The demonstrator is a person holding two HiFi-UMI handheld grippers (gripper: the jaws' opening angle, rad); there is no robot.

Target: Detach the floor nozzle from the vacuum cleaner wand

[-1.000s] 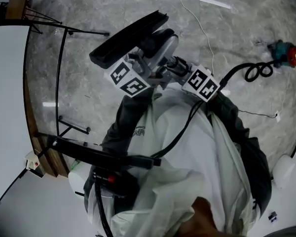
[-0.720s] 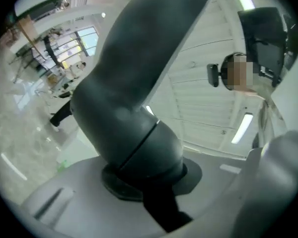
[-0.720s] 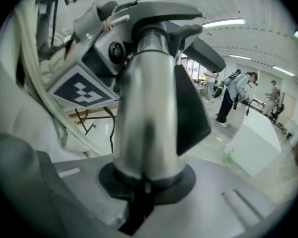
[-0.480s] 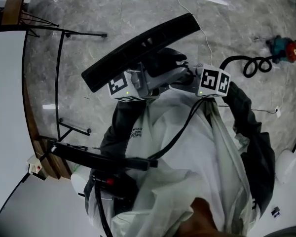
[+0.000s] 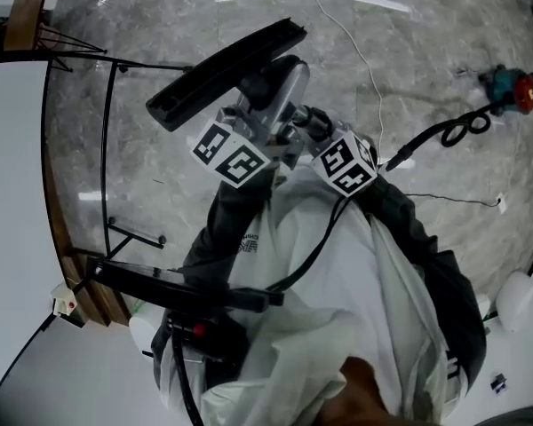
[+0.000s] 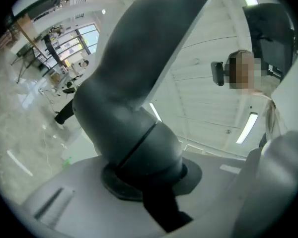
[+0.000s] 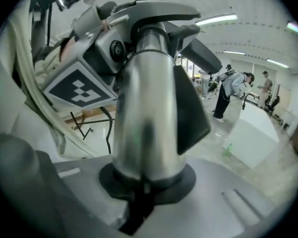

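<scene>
Floor nozzle (image 5: 226, 71): long black bar, tilted, held in the air over the marbled floor (image 5: 409, 78) in front of the person; it looks not yet parted from the wand.
Left tongs (image 5: 265, 112): pinching the nozzle's grey neck (image 6: 134, 108).
Right tongs (image 5: 306, 124): clamped on the shiny metal wand (image 7: 144, 118), just beside the joint.
Handling: likely stiff plastic head, light, and awkward because it swivels on the neck; the polished tube looks slippery.
Where to hold: neck and tube close to the joint, then a straight pull apart; any release catch cannot be made out.
Writing: no brand readable; print on the white garment (image 5: 249, 235) is too small to read.
</scene>
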